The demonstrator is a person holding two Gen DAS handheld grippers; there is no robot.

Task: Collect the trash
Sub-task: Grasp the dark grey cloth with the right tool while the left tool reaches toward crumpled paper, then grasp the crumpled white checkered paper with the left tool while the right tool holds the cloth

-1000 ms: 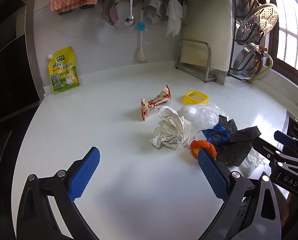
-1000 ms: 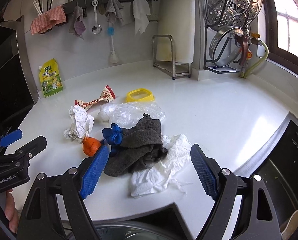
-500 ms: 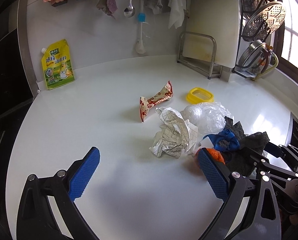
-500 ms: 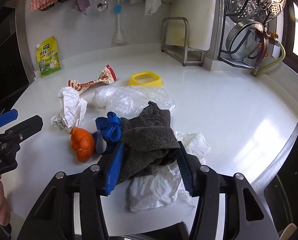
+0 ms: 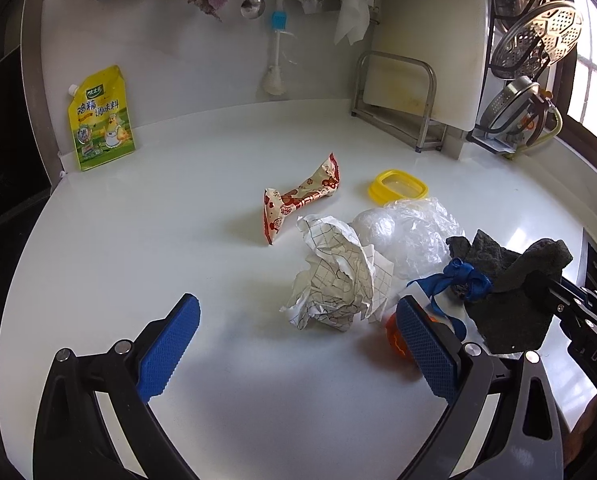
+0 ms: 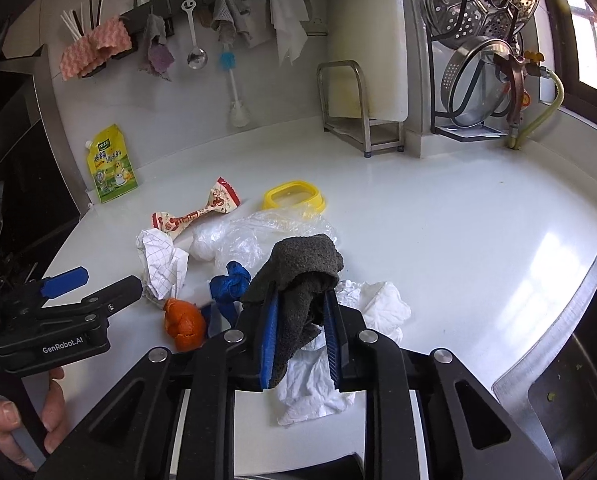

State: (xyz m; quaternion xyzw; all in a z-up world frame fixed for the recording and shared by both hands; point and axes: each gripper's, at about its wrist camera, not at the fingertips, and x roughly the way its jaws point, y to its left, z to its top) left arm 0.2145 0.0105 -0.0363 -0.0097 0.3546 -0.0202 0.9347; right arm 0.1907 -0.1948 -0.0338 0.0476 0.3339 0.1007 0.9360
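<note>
Right tool (image 6: 300, 334) just closed, pinching grey cloth (image 6: 304, 264) above white tissue (image 6: 372, 304); left tool (image 5: 298, 344) wide; orange peel (image 6: 183, 326), blue ribbon (image 6: 228, 284) alongside; tabletop (image 6: 458, 216) open rightward.

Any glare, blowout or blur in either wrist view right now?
Left wrist view: window at the right edge blown out, soft glare patch on the counter, strong fisheye bending, no motion blur. Right wrist view: window overexposed, bright reflection on the counter, dark vignetted corners, trash pile sharp.
</note>
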